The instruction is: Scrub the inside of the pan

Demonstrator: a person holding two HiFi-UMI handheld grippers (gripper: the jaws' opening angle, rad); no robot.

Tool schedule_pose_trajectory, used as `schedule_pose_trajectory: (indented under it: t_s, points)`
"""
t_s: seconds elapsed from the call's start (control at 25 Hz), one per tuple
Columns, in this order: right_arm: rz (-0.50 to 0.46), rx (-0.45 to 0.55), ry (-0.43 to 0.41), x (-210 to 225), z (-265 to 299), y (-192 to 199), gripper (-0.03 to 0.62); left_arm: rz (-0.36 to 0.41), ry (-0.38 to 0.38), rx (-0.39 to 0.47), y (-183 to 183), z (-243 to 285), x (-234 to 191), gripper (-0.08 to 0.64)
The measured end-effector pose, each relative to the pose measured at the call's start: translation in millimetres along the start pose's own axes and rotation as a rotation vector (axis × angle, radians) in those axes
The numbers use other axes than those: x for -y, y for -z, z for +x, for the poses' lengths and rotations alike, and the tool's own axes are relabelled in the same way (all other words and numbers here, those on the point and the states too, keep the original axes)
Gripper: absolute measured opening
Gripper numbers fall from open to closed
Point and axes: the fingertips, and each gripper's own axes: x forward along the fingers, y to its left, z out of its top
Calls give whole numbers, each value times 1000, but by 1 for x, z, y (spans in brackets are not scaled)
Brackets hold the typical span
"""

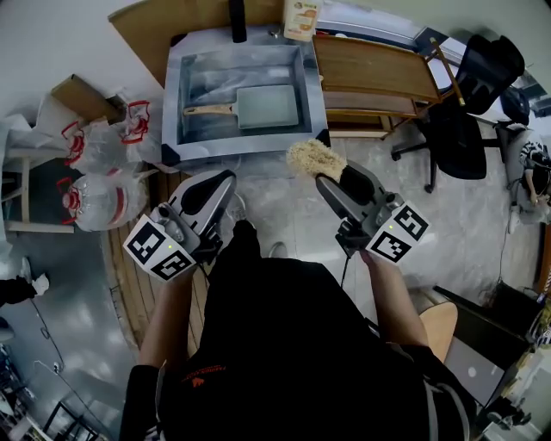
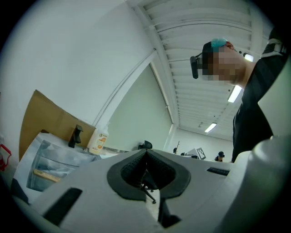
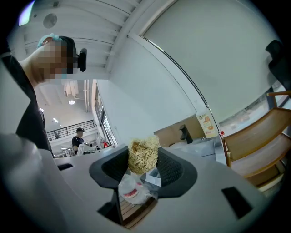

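A pale green square pan [image 1: 268, 107] with a wooden handle [image 1: 209, 110] lies flat in the steel sink [image 1: 176, 86] at the far side. My right gripper [image 1: 331, 177] is shut on a tan fibrous scrubber [image 1: 314, 158], held in the air short of the sink's front rim. The right gripper view shows the scrubber [image 3: 143, 152] pinched between the dark pads [image 3: 172, 169]. My left gripper [image 1: 225, 178] hangs level with it on the left, shut with nothing in it. In the left gripper view the pan handle [image 2: 45, 176] shows low at the left.
A soap bottle [image 1: 301, 17] and a black tap [image 1: 238, 19] stand behind the sink. A wooden rack [image 1: 370, 73] adjoins the sink's right side, with a black office chair [image 1: 465, 129] beyond it. Plastic bags [image 1: 95, 172] lie on the floor at the left.
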Motion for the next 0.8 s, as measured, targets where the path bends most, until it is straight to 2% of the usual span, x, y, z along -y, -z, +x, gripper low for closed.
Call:
schedule_pose_trajectory:
  t_s: [0.28, 0.56, 0.8]
  points:
    - [8, -42, 31, 26, 71, -3, 189, -22, 11, -21, -17, 3, -76, 18]
    - [12, -74, 82, 50, 134, -15, 189, 39, 24, -86, -37, 12, -144, 18]
    - [23, -89, 122, 67, 175, -18, 189, 73, 60, -120, -51, 21, -185, 18]
